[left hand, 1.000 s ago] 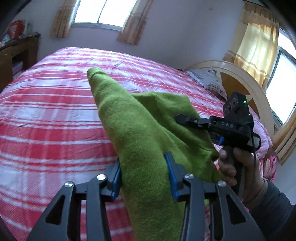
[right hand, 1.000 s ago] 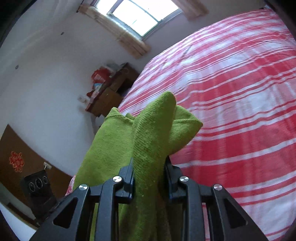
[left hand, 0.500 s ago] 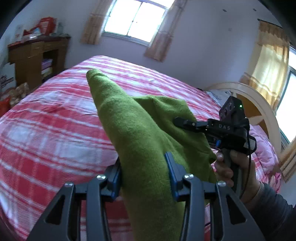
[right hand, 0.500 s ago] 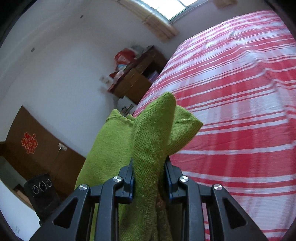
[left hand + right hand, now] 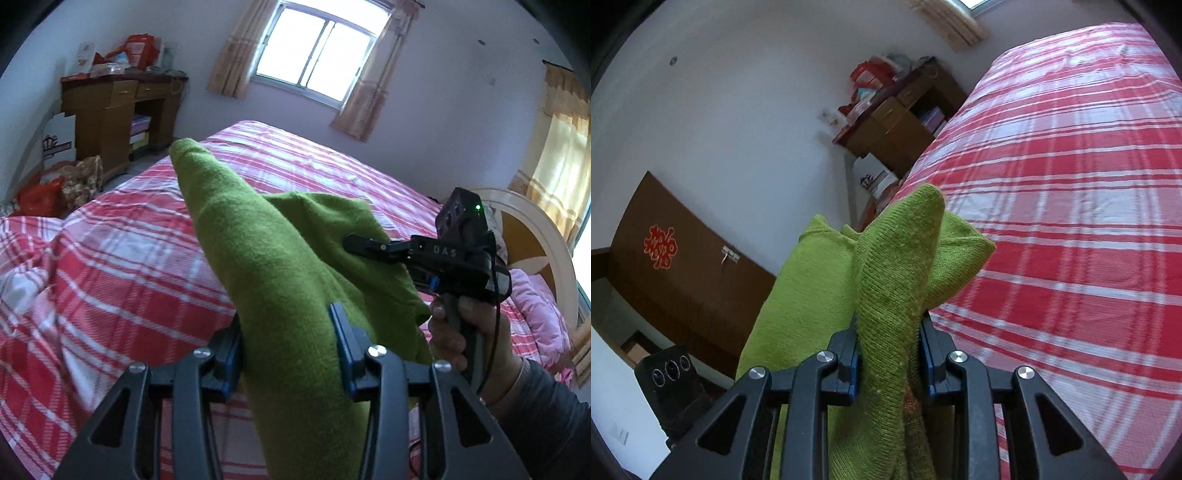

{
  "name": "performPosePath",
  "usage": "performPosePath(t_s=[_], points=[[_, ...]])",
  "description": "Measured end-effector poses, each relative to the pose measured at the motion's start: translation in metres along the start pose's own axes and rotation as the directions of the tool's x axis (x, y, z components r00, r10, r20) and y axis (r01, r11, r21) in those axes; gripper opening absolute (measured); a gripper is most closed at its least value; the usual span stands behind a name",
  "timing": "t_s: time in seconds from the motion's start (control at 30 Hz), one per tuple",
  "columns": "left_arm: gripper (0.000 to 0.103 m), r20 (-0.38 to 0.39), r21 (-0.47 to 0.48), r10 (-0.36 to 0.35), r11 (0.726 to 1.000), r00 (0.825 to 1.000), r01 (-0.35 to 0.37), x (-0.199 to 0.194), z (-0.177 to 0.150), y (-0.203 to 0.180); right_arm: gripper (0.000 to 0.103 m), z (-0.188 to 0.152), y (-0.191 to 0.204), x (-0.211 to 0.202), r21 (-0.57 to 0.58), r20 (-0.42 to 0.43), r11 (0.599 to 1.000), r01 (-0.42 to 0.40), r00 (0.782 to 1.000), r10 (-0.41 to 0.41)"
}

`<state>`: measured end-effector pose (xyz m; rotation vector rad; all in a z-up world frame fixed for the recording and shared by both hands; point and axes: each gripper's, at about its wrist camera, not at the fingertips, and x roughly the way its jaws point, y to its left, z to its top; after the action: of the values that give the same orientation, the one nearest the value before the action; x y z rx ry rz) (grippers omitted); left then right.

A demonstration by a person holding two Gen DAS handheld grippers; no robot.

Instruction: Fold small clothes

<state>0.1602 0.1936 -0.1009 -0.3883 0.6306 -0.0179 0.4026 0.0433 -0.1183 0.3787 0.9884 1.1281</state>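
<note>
A green knitted garment [image 5: 280,280] hangs in the air above the bed, held by both grippers. My left gripper [image 5: 288,350] is shut on a thick bunched part of it; the cloth sticks up past the fingertips. My right gripper [image 5: 890,350] is shut on another bunched edge of the same garment [image 5: 897,266]. In the left wrist view the right gripper [image 5: 373,247] shows at right, its fingers clamped on the cloth, held by a hand. The left gripper's camera block [image 5: 674,384] shows at lower left in the right wrist view.
The bed with a red and white plaid cover [image 5: 122,254] lies below and ahead. A wooden desk [image 5: 110,110] with clutter stands at the far left wall. Bags [image 5: 55,188] sit on the floor beside it. A cream headboard [image 5: 535,236] and pink pillows are at right.
Both grippers have risen and tilted upward with the garment; more of the walls, window and desk shows. The grips on the cloth are unchanged.
</note>
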Motion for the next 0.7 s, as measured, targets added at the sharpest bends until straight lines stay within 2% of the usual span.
performPosePath(t_s=[0.27, 0.37, 0.43, 0.53, 0.6, 0.7], points=[[0.044, -0.021, -0.031, 0.025, 0.999, 0.999, -0.026, 0.0, -0.013, 0.024, 0.026, -0.001, -0.003, 0.039, 0.007, -0.055, 1.0, -0.002, 0.998, 0.002], [0.045, -0.057, -0.053, 0.041, 0.998, 0.998, -0.044, 0.006, -0.017, 0.034, 0.026, -0.002, -0.008, 0.053, 0.015, -0.076, 1.0, 0.002, 0.997, -0.001], [0.052, -0.105, -0.084, 0.053, 0.994, 0.993, -0.062, 0.014, -0.024, 0.042, 0.026, -0.004, -0.011, 0.059, 0.023, -0.08, 1.0, 0.009, 0.997, -0.007], [0.058, -0.135, -0.098, 0.087, 0.99, 0.987, -0.101, 0.018, -0.032, 0.048, 0.027, 0.001, -0.019, 0.068, 0.047, -0.081, 0.999, 0.024, 0.996, -0.021], [0.063, -0.116, -0.107, 0.086, 0.989, 0.99, -0.098, 0.015, -0.035, 0.05, 0.027, 0.0, -0.022, 0.071, 0.045, -0.089, 0.998, 0.042, 0.995, -0.038], [0.073, -0.103, -0.075, 0.132, 0.987, 0.986, -0.14, 0.013, -0.036, 0.045, 0.03, -0.002, -0.03, 0.078, 0.062, -0.104, 0.995, 0.079, 0.992, -0.072]])
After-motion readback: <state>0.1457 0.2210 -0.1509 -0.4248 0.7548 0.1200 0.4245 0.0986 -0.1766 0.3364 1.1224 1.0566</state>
